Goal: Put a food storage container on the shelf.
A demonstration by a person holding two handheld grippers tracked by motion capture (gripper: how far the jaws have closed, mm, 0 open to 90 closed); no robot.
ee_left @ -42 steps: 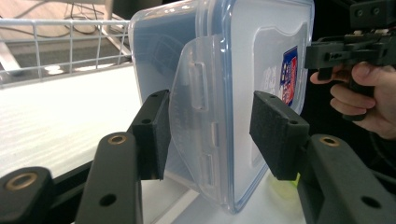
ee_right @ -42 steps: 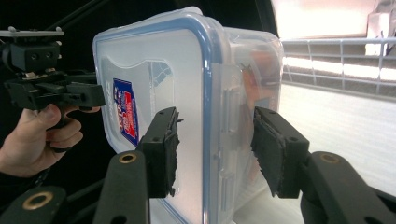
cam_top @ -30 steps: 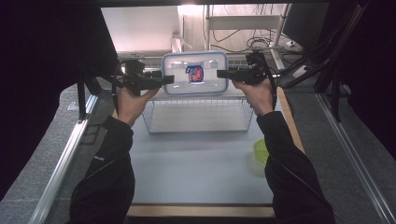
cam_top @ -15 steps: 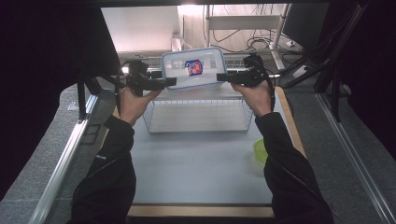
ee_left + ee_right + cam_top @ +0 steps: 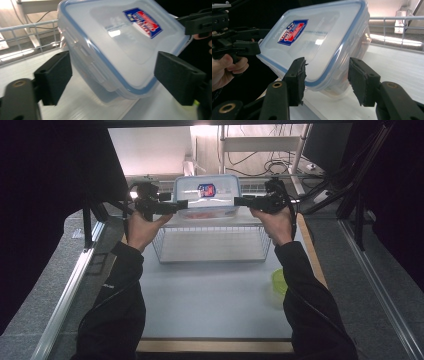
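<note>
A clear plastic food container [image 5: 206, 195] with a blue-rimmed lid and a red and blue label hangs tilted over the far side of a white wire basket [image 5: 161, 251], its lid turned towards me. My left gripper [image 5: 181, 205] holds its left end. In the left gripper view the wide-set jaws of the left gripper [image 5: 112, 75] have just been opening, with the container [image 5: 120, 45] between them and the pads against its wall and lid rim. My right gripper [image 5: 239, 200] clamps the right end. The right gripper [image 5: 327, 75] has one pad on the lid and one on the underside of the container [image 5: 322, 42].
The basket stands at the far end of a white mat [image 5: 210, 305]. A yellow-green round dish [image 5: 277, 282] lies by my right sleeve. Metal rails run along both table sides, and a shelf frame with cables stands behind the basket.
The container has tipped from nearly flat to steeply tilted, lid towards me. Both hands have stayed where they were.
</note>
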